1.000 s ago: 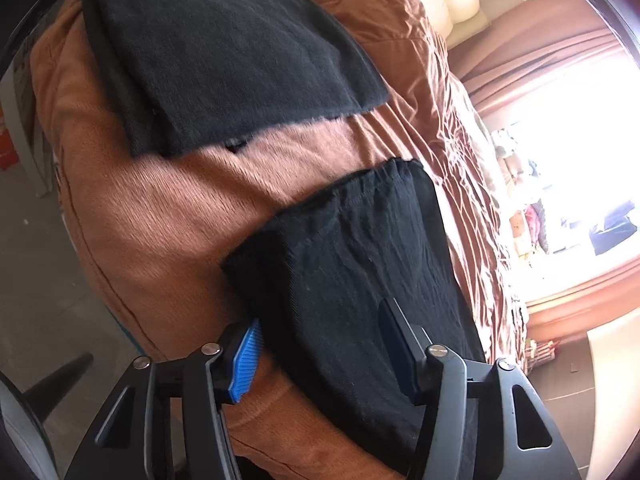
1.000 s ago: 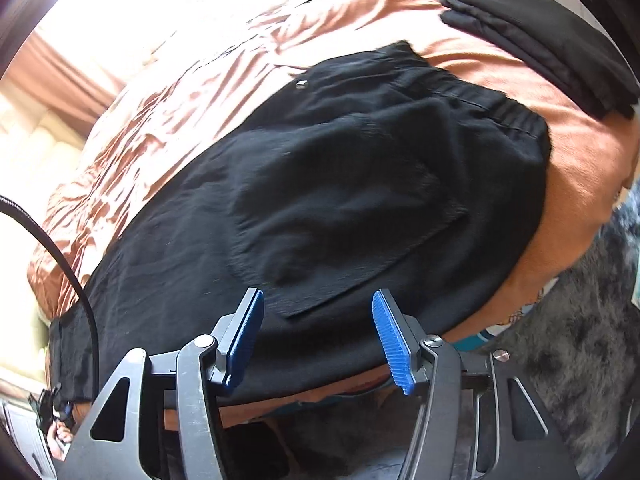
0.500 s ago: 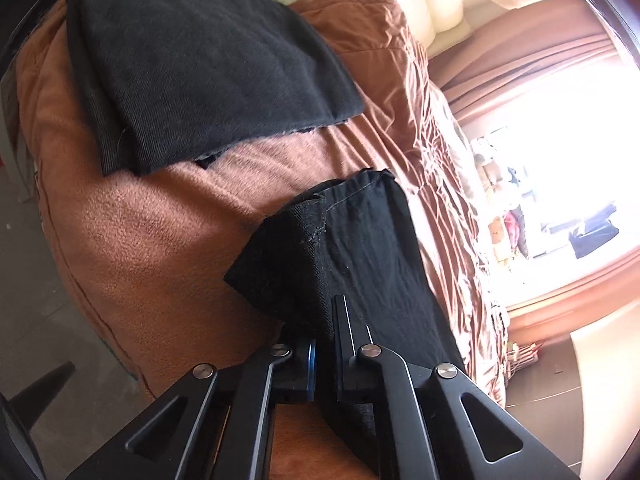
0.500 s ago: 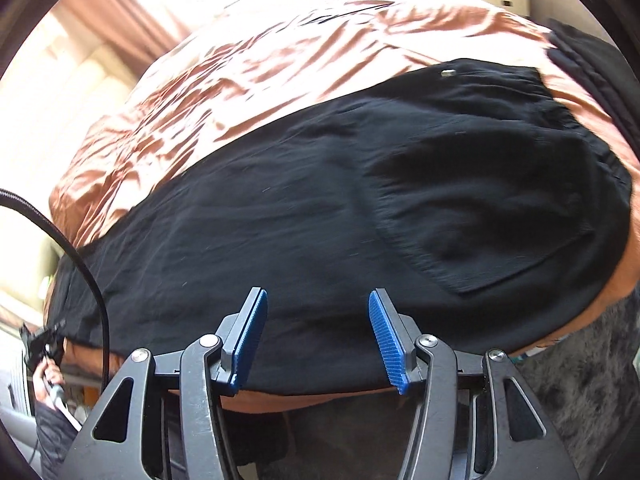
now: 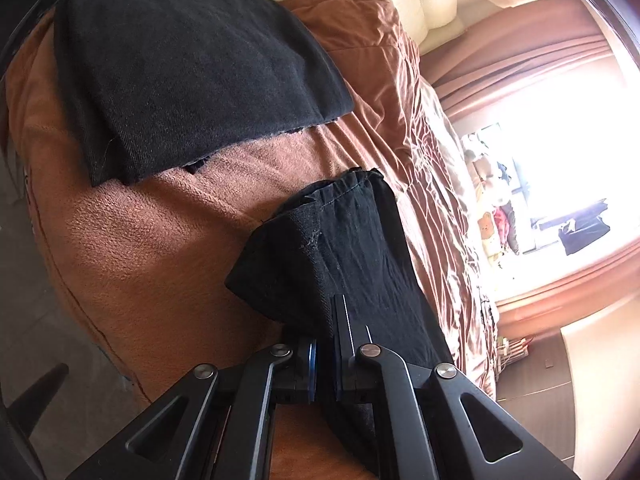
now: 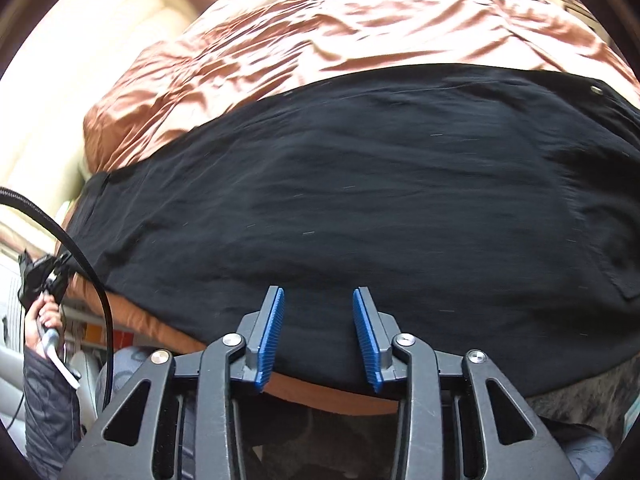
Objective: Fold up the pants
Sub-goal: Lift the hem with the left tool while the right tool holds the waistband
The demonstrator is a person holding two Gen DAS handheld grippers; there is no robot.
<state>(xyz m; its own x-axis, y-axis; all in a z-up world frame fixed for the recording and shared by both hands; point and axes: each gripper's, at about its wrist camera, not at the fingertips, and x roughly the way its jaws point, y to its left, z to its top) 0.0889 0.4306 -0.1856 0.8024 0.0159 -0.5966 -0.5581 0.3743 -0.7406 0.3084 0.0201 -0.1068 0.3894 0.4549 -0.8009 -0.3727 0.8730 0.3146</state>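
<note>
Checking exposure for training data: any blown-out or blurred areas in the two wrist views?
Left wrist view: the window at right is blown out to white, while the black pants and folded dark garment stay sharp. Right wrist view: top-left corner overexposed, glare streaks on the shiny brown bedspread, and slight motion smear across the pants. Both show fisheye curvature and dark vignette.

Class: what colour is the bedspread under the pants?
Rusty orange-brown bedspread; pants black. Clearest in left wrist view.

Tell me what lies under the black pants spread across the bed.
The black pants lie on a brown bedcover, seen above and below them. Whatever is beneath their middle is covered.
</note>
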